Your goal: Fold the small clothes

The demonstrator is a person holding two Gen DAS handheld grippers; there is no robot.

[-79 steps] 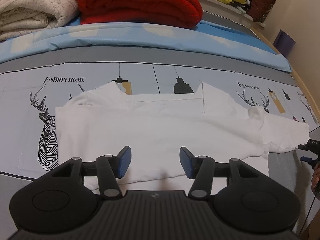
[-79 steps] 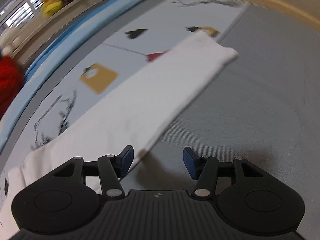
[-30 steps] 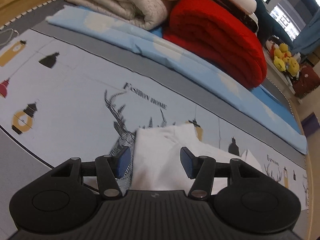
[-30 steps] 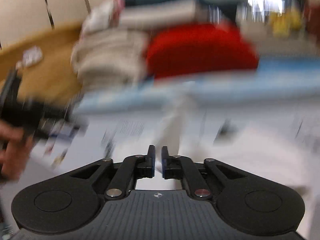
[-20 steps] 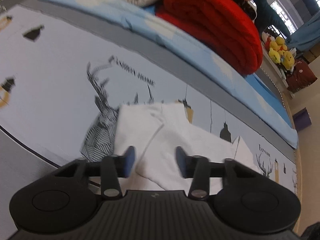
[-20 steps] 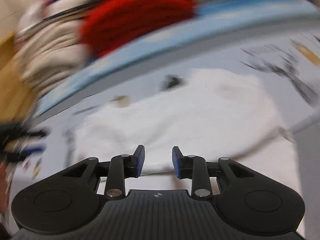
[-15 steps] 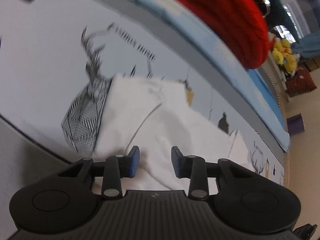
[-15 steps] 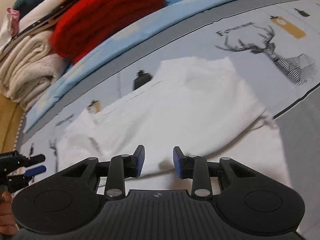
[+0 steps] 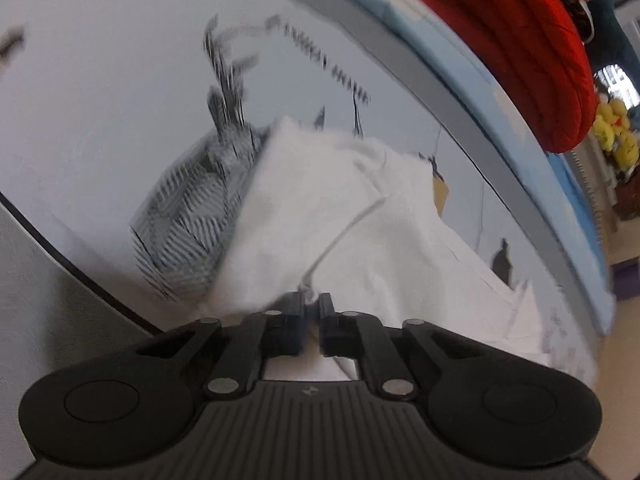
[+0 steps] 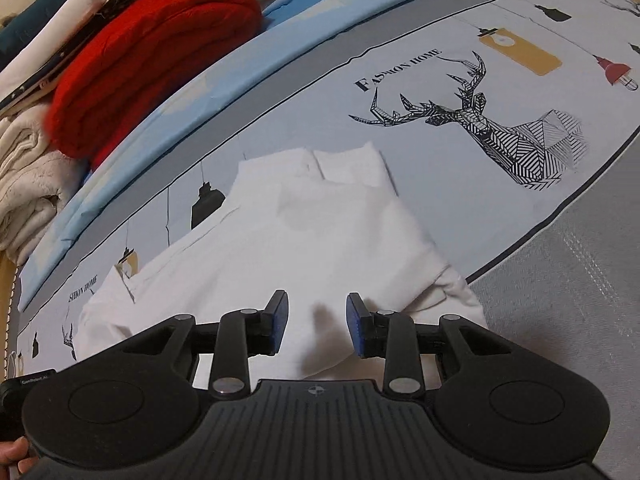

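Note:
A small white garment [image 9: 360, 216] lies on a printed bedsheet [image 9: 120, 80]. My left gripper [image 9: 311, 320] is shut on the garment's left edge, and the cloth rises in a ridge from the jaws. In the right wrist view the same white garment [image 10: 320, 232] lies with its right sleeve folded in over the body. My right gripper [image 10: 316, 324] is open and empty, low over the garment's near edge. The left gripper's body shows at the lower left edge of the right wrist view [image 10: 16, 392].
A red folded blanket [image 10: 152, 48] and cream folded blankets [image 10: 24, 176] lie stacked at the back on a light blue sheet [image 10: 280, 28]. Yellow plush toys [image 9: 612, 128] sit at the far right. A grey sheet area [image 10: 560, 280] borders the printed part.
My left gripper has closed on the garment's left edge and begun lifting it. My right gripper let go of the right sleeve, now folded in, and stays open over the garment.

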